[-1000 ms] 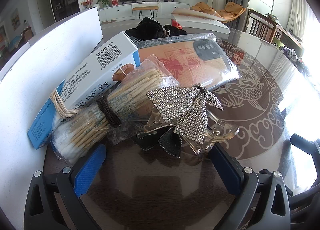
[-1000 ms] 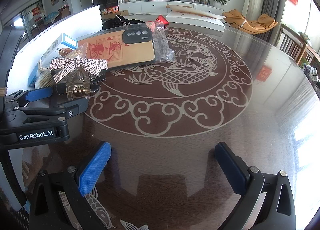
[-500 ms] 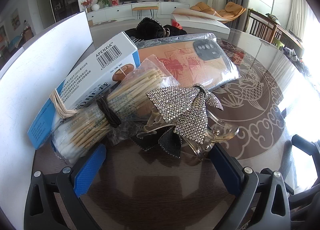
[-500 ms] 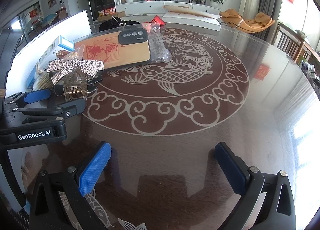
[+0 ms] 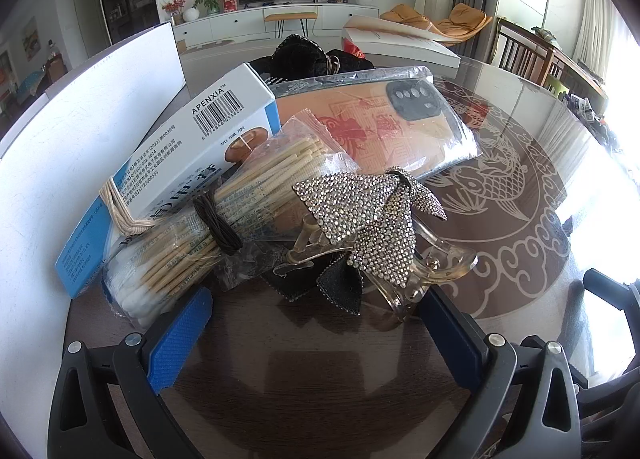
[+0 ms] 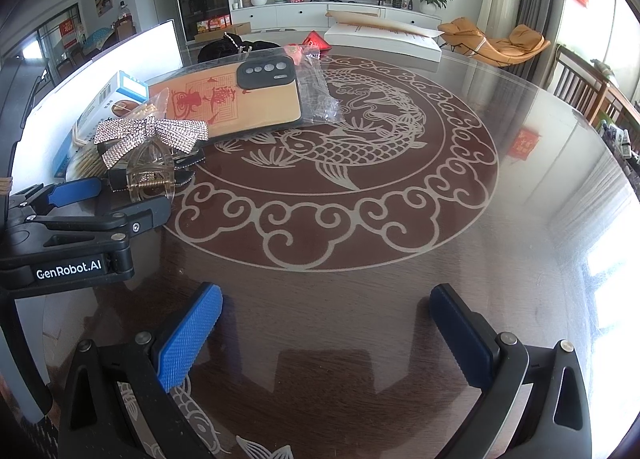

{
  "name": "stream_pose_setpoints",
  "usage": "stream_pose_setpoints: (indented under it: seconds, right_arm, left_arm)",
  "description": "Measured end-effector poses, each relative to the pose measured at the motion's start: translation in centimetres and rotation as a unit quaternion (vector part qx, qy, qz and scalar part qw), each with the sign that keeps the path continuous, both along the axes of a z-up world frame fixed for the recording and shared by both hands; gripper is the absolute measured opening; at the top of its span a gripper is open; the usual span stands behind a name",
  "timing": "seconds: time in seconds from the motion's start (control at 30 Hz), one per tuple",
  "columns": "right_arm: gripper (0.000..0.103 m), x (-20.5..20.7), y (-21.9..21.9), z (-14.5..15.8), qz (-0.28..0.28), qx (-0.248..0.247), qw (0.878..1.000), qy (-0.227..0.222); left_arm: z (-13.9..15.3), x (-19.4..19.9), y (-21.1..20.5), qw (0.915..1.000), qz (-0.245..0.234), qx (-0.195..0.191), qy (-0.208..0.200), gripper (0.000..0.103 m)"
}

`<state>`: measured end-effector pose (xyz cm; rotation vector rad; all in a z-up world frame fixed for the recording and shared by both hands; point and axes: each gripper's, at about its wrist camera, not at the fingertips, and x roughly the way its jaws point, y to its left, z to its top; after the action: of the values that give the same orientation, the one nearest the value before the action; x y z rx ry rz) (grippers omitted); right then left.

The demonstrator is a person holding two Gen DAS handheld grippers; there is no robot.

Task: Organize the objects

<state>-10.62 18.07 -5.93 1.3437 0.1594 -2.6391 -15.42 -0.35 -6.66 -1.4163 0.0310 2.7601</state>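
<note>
Since the earlier frames almost nothing on the pile has shifted; only the tall white panel (image 5: 60, 163) shows more of its far end in the left wrist view, and the right wrist view has drifted slightly so the pile sits a touch lower and nearer.

The left gripper (image 5: 316, 333) stands wide open and holds nothing, its blue-padded fingers (image 5: 180, 333) flanking the near side of the rhinestone bow hair claw with a clear plastic clip (image 5: 372, 227); whether the right finger touches the clip cannot be told. The right gripper (image 6: 324, 335) is also spread wide and empty, over bare glass well to the right of the claw.

The claw rests on the dark glass-topped surface with a carp pattern (image 6: 360, 195). Just left of it lies a clear bag of wooden cotton swabs bound with a dark hair tie (image 5: 208, 235), leaning on a blue and white carton (image 5: 176, 163) printed "APENXIA" above a barcode, with small Chinese text. Behind the claw sits an orange phone case in a clear sleeve (image 5: 376, 123). The left gripper's body (image 6: 68, 255) reads "GenRobot.AI".
</note>
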Motion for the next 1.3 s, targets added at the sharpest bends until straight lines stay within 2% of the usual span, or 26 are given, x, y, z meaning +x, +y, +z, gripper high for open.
stream_pose_setpoints:
  seconds: [0.33, 0.57, 0.7, 0.93, 1.0, 1.07, 1.13, 1.2, 1.3]
  right_arm:
    - [0.103, 0.0, 0.0, 0.0, 0.0, 0.0, 1.0, 0.0]
    - [0.103, 0.0, 0.1, 0.0, -0.003, -0.005, 1.0, 0.001]
    - [0.103, -0.1, 0.1, 0.0, -0.003, -0.004, 1.0, 0.001]
    - [0.103, -0.2, 0.0, 0.0, -0.003, 0.0, 1.0, -0.001]
    - [0.103, -0.4, -0.4, 0.3, 0.004, -0.029, 1.0, -0.009]
    - [0.103, -0.9, -1.6, 1.0, 0.029, -0.108, 0.994, -0.022]
    - [0.103, -2.3, -3.7, 1.8, 0.045, -0.148, 0.988, -0.028]
    - [0.103, -4.2, -6.3, 2.2, 0.058, -0.16, 0.985, -0.029]
    - [0.1, -7.0, -9.7, 1.9, 0.077, -0.137, 0.987, -0.037]
  left_arm:
    - [0.0, 0.3, 0.0, 1.0, -0.001, 0.001, -0.001, 0.103]
    - [0.2, 6.3, -1.1, 0.9976, -0.068, 0.0, -0.015, 0.103]
    - [0.2, 9.4, -3.4, 0.999, -0.043, 0.0, -0.01, 0.103]
    - [0.0, 11.1, -5.8, 0.9998, -0.016, 0.001, 0.011, 0.103]
    - [0.0, 11.6, -6.1, 0.9997, -0.015, 0.001, 0.018, 0.103]
    - [-0.1, 11.8, -6.1, 0.9996, -0.013, 0.001, 0.024, 0.103]
    - [-0.1, 11.8, -6.2, 0.9997, -0.011, 0.0, 0.022, 0.103]
    - [0.0, 11.8, -6.2, 0.9997, -0.011, 0.0, 0.02, 0.103]
    - [-0.1, 11.8, -6.3, 0.9997, -0.011, 0.0, 0.019, 0.103]
